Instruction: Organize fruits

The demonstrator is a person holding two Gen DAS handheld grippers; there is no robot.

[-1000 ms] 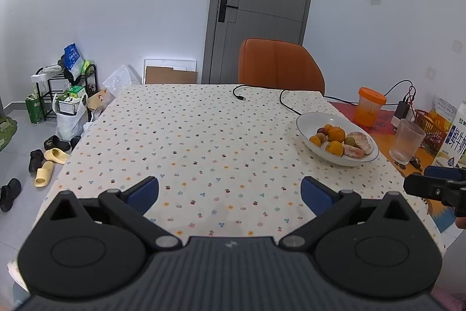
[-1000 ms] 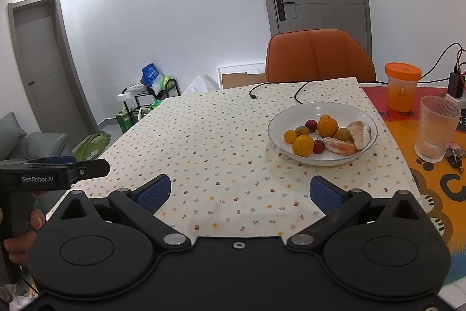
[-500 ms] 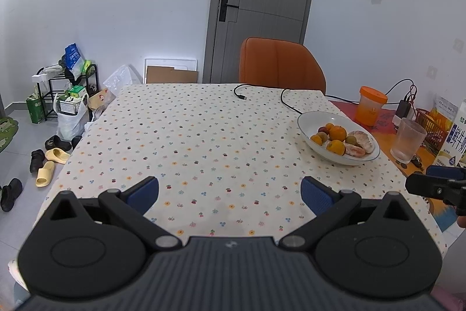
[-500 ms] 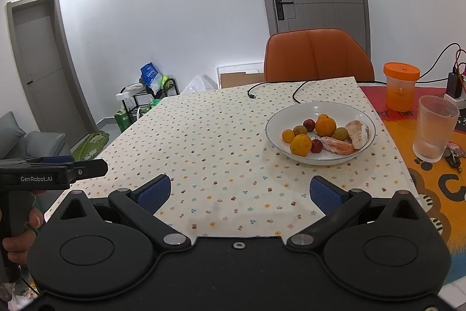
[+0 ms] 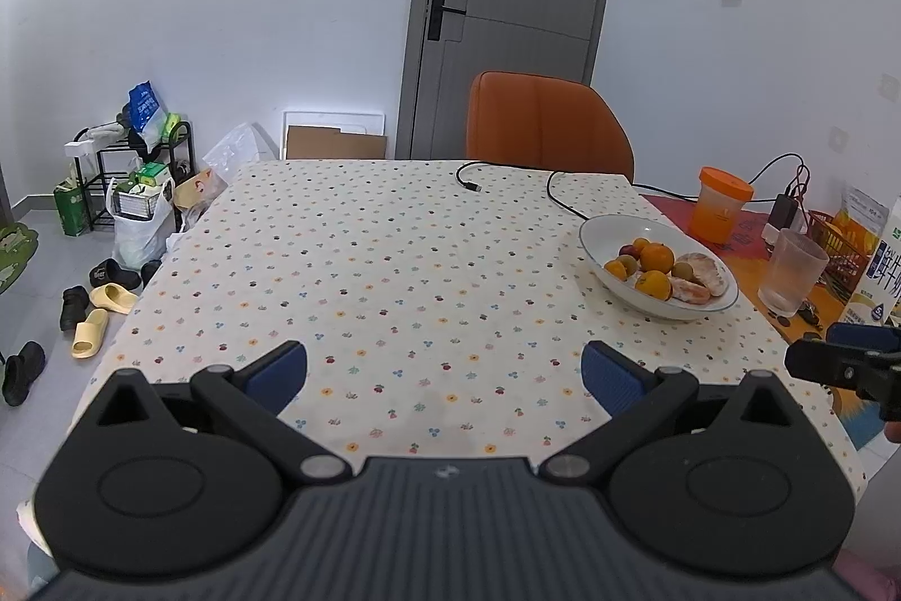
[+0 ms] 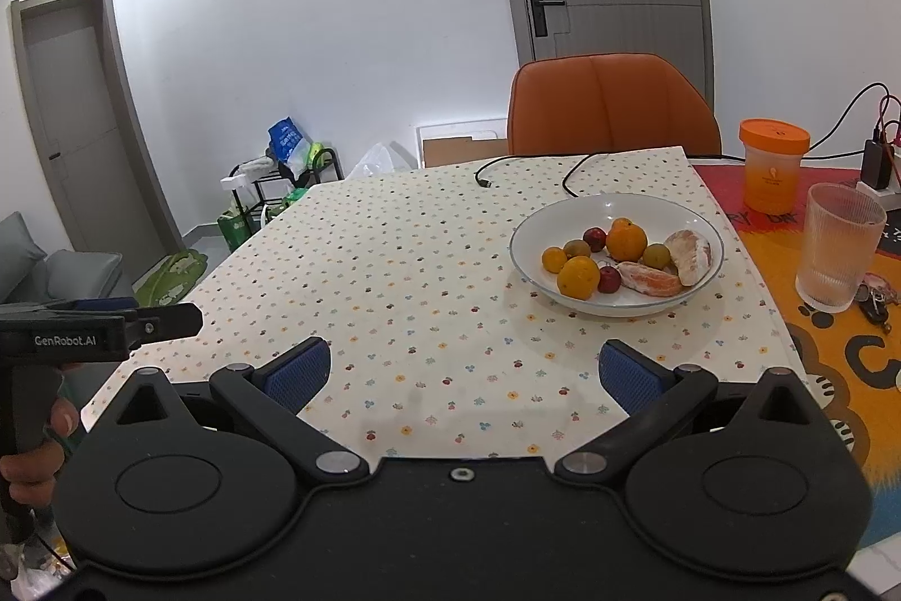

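A white bowl (image 6: 563,302) (image 5: 597,235) sits on the right part of the flowered tablecloth (image 5: 394,274). It holds oranges (image 6: 627,242) (image 5: 656,257), small red and green fruits (image 6: 594,237), and peeled citrus pieces (image 6: 694,256) (image 5: 701,270). My left gripper (image 5: 445,375) is open over the table's near edge, with nothing between its blue pads. My right gripper (image 6: 460,373) is also open and empty, short of the bowl. Each gripper shows at the edge of the other's view.
A ribbed glass (image 6: 839,247), an orange-lidded jar (image 6: 772,166), keys and a charger sit on the orange mat at the right. A black cable (image 5: 507,173) lies at the table's far side before an orange chair (image 5: 546,122). Shoes and a rack stand on the floor at left.
Both views have shifted slightly; the bowl sits a little farther left and lower in the right wrist view. Both grippers remain open and empty.
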